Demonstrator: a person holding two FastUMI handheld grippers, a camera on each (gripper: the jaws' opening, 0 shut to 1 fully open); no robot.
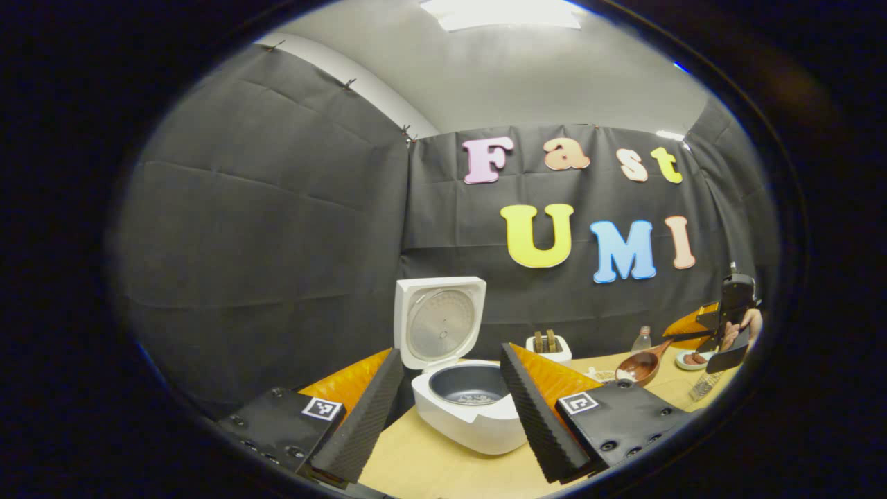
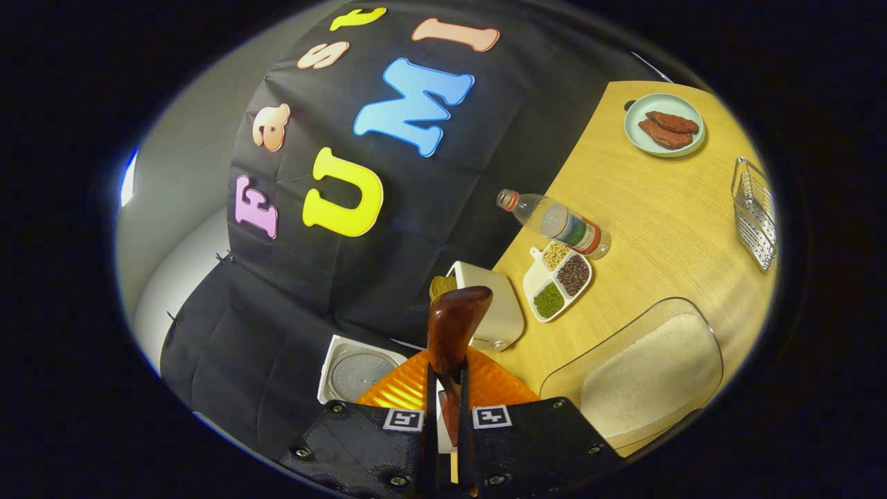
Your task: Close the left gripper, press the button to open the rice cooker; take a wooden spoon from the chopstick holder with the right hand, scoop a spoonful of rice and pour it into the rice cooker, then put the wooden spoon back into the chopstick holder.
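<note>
The reddish-brown wooden spoon (image 2: 454,333) is clamped by its handle in the right gripper (image 2: 444,416), its bowl carried ahead. The stiff, light spoon is best held mid-handle. The left gripper (image 1: 443,409) is held apart before the white open-lidded rice cooker (image 1: 457,388).

Rice cooker (image 1: 466,402): white shell, grey inner pot, silver-grey lid liner. Wooden spoon (image 2: 454,326): reddish-brown, glossy. Chopstick holder (image 2: 488,308): cream. Table (image 2: 651,215): pale wood grain. Far right plate (image 2: 664,125): pale green, holding dark red-brown pieces. Divided dish (image 2: 558,277): white; beige, dark purple, green grains.
</note>
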